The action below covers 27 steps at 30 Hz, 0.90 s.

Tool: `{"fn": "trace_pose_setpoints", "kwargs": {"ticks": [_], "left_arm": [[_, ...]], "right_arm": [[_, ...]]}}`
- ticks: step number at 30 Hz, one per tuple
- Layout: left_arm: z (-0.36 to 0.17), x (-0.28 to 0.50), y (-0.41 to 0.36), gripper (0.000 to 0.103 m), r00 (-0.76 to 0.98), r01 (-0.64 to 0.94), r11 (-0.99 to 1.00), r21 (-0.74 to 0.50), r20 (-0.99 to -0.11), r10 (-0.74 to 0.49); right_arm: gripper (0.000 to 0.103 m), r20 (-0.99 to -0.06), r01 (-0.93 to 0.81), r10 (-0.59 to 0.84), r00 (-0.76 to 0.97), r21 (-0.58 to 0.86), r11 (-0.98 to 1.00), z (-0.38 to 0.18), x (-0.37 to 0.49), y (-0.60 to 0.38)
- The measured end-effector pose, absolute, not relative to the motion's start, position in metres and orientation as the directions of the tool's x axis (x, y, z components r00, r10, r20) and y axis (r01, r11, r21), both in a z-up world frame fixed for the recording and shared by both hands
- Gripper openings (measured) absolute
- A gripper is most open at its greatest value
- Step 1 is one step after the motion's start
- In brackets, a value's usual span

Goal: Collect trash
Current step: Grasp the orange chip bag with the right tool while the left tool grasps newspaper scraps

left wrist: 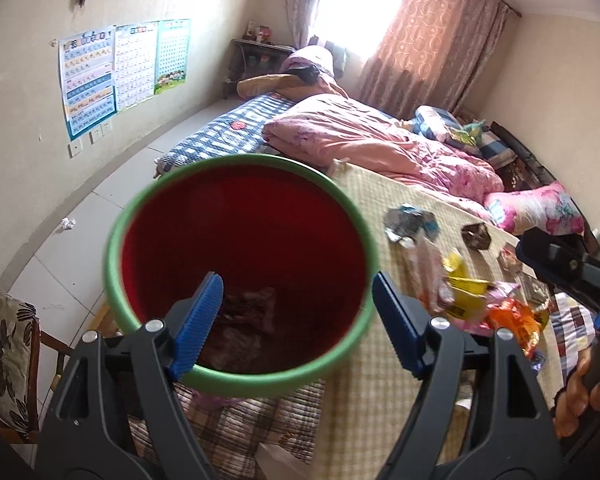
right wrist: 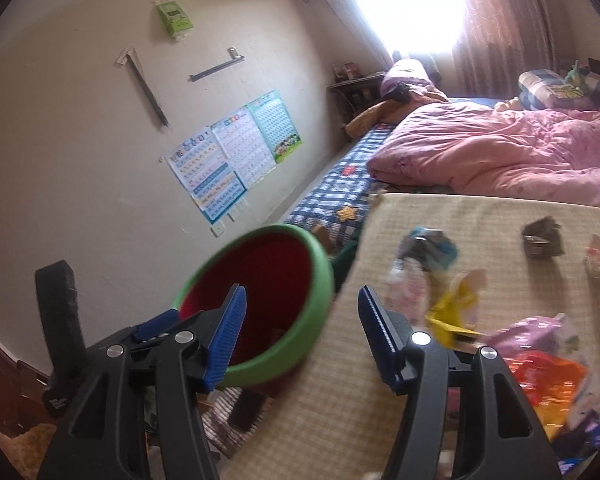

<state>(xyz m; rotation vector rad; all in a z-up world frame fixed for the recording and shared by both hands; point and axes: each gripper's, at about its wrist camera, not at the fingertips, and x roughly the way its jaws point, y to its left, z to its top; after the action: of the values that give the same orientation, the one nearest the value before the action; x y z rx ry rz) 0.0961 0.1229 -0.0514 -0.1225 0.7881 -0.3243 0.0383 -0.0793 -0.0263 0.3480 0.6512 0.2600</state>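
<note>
Trash lies scattered on a checked straw mat [right wrist: 332, 400] that covers the near end of a bed, and a red bin with a green rim [left wrist: 114, 264] sits at the mat's left edge. In the left wrist view the left gripper [left wrist: 298, 316] hangs over the bin's near rim; its jaws stand well apart, one blue pad over the bin's inside and the other just outside the rim, nothing between them. A few crumpled wrappers [left wrist: 248, 312] lie at the bottom of the bin.

The right gripper [right wrist: 300, 332] points at the gap between the bin and the mat. Its jaws are also apart and hold nothing.

On the mat, to the right of the bin, sit a crumpled silver and blue wrapper [right wrist: 428, 246], a blurred yellow wrapper [right wrist: 452, 312], a dark crumpled packet [right wrist: 542, 236], an orange snack bag [right wrist: 548, 380] and a purple wrapper [right wrist: 532, 330]. The yellow one is too smeared to tell whether it rests on the mat.

Farther back, a pink quilt [left wrist: 364, 140] is bunched on a blue plaid sheet [left wrist: 220, 136]. A ball of white paper [left wrist: 68, 223] lies on the tiled floor near the wall, well apart from the bin.
</note>
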Motion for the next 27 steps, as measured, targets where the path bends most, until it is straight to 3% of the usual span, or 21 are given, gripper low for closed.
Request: {"fn": "trace_pose_setpoints", "kwargs": {"ticks": [7, 13, 16, 27], "left_arm": [[-0.052, 0.071, 0.078, 0.076, 0.650, 0.249, 0.940, -0.234, -0.679, -0.341], [-0.068, 0.046, 0.028, 0.080, 0.577, 0.307, 0.913, -0.269, -0.711, -0.403], [-0.082, 0.031, -0.003, 0.082, 0.514, 0.353, 0.892, -0.280, -0.739, -0.436], [-0.125, 0.009, -0.047, 0.083, 0.421, 0.335, 0.911, -0.241, -0.827, -0.374]], "right_arm": [[0.058, -0.589, -0.071, 0.281, 0.757, 0.354, 0.933, -0.032, 0.018, -0.148], [0.069, -0.646, -0.058, 0.245, 0.722, 0.297, 0.953, -0.045, -0.002, -0.187], [0.080, -0.677, -0.044, 0.237, 0.697, 0.289, 0.956, -0.061, -0.013, -0.202], [0.081, -0.729, -0.046, 0.327, 0.601, 0.376, 0.925, -0.096, -0.020, -0.220]]}}
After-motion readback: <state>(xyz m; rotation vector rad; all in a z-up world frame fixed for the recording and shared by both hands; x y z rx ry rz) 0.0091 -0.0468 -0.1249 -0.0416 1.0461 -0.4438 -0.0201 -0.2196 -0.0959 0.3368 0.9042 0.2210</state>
